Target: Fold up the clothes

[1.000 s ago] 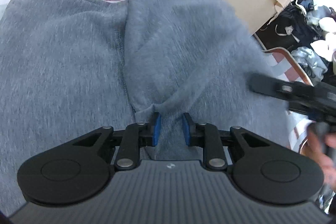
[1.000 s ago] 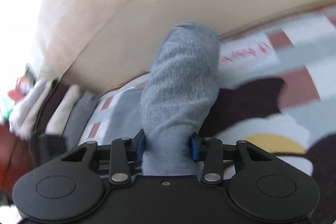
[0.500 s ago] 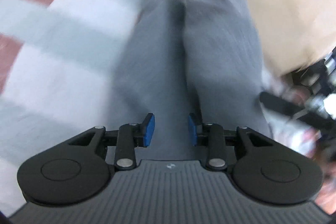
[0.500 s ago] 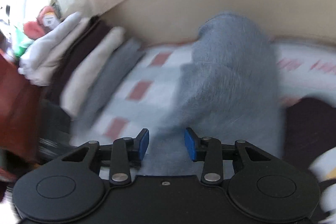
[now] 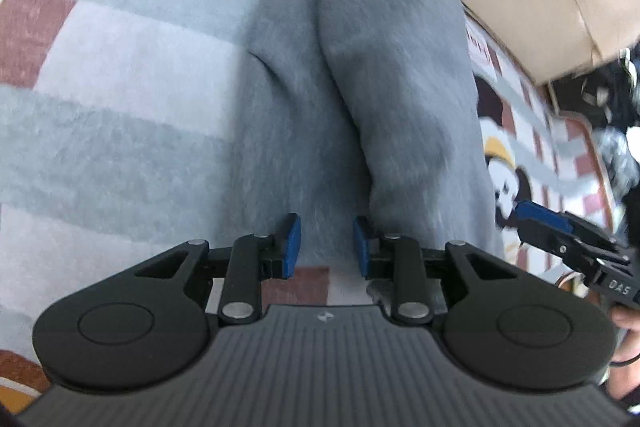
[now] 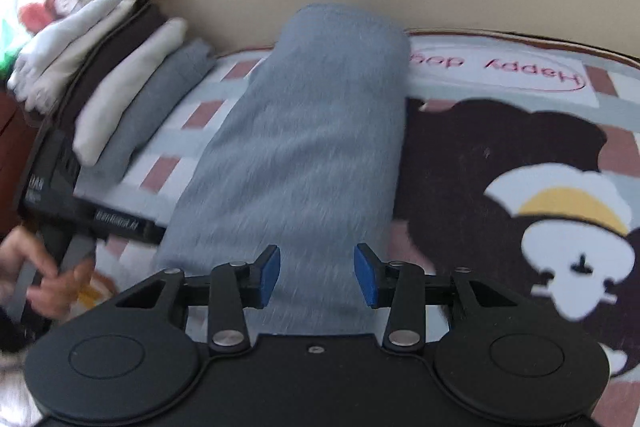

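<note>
Both grippers, left [image 5: 326, 242] and right [image 6: 317, 275], angle downward, right jaws opening

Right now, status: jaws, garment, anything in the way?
Left gripper jaws apart, off the cloth. Right gripper jaws opening, nothing pinched. Grey garment folded long on the mat. Folded stack alongside, clear.
</note>
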